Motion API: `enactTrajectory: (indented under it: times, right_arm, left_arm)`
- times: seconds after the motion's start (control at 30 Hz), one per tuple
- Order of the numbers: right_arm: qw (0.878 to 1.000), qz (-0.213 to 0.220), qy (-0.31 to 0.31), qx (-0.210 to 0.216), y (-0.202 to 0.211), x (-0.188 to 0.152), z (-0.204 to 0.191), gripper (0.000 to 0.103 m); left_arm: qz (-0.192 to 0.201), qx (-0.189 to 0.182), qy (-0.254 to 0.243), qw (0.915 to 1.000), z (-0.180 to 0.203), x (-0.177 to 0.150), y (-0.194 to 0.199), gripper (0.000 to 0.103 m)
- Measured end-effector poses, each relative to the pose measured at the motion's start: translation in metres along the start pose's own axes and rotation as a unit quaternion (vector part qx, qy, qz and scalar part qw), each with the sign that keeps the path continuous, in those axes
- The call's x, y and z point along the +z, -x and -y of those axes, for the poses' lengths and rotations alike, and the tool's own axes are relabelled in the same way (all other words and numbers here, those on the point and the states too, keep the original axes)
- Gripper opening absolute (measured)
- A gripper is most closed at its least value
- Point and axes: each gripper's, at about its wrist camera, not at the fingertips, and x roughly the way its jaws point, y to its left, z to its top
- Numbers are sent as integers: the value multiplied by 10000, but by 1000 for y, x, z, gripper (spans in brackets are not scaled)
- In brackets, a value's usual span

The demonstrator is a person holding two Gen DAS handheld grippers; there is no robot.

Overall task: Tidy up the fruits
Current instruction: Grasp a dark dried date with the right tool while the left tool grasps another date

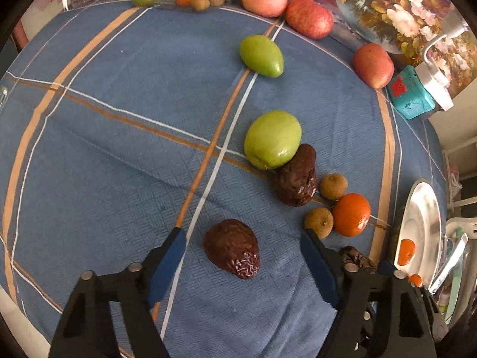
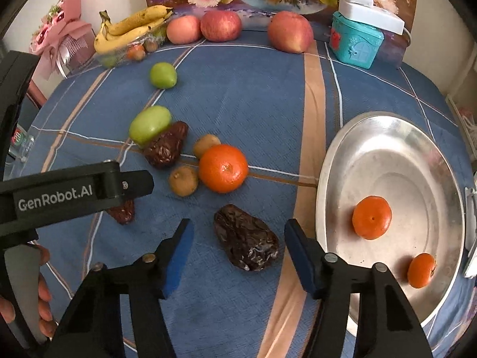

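On the blue cloth lie loose fruits. My left gripper (image 1: 243, 234) is open around a dark wrinkled date (image 1: 232, 247), not touching it. My right gripper (image 2: 238, 226) is open around another date (image 2: 246, 237). A third date (image 2: 165, 146) leans on a green fruit (image 2: 149, 123). A tangerine (image 2: 223, 168) sits between two small brown fruits (image 2: 183, 180). A second green fruit (image 2: 162, 74) lies farther back. The steel plate (image 2: 337, 161) at the right holds two tangerines (image 2: 371, 217). The left gripper's body (image 2: 74, 194) shows in the right wrist view, hiding most of its date.
At the back are three apples (image 2: 220, 25), a glass bowl with bananas (image 2: 131, 29), a teal box (image 2: 356, 40) with a white charger on it, a floral picture and a pink bouquet (image 2: 59, 29). The table edge runs close behind the plate on the right.
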Motion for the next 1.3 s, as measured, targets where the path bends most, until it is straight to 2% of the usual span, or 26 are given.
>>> enactTrajectory:
  times: [0.1, 0.23, 0.33, 0.4, 0.53, 0.87, 0.93, 1.07, 1.2, 1.3]
  right_arm:
    - [9997, -33, 122, -186, -2, 0, -2, 64]
    - [9995, -96, 217, -220, -6, -1, -5, 63]
    - [9991, -142, 299, -269, -9, -2, -7, 56]
    - [9990, -167, 313, -279, -10, -2, -7, 55]
    - [9987, -208, 344, -307, -11, -4, -9, 48]
    - [9991, -215, 268, -228, -10, -4, -4, 48]
    - [9995, -210, 213, -87, -9, -3, -1, 47]
    - [9978, -155, -131, 632, -4, -2, 6, 47]
    - [9952, -19, -344, 912, 6, -1, 11, 47]
    - [9944, 142, -448, 944, 17, 1, 14, 47]
  left_arm:
    - [-67, 19, 48, 10000, -3, -5, -3, 67]
    - [-47, 65, 33, 10000, -4, -8, -3, 57]
    - [-50, 160, 11, 9999, -1, -9, -5, 49]
    - [-39, 135, 16, 9999, -2, -7, -4, 39]
    - [-46, 107, -13, 9999, -3, -5, -2, 39]
    - [29, -65, 77, 9999, 0, 2, 4, 39]
    - [72, -96, 102, 9999, 0, 3, 9, 39]
    - [165, -157, 124, 9997, -6, 9, 21, 39]
    - [278, -203, 133, 9993, -7, 14, 35, 38]
    - [419, -169, 134, 9989, -11, 17, 46, 38]
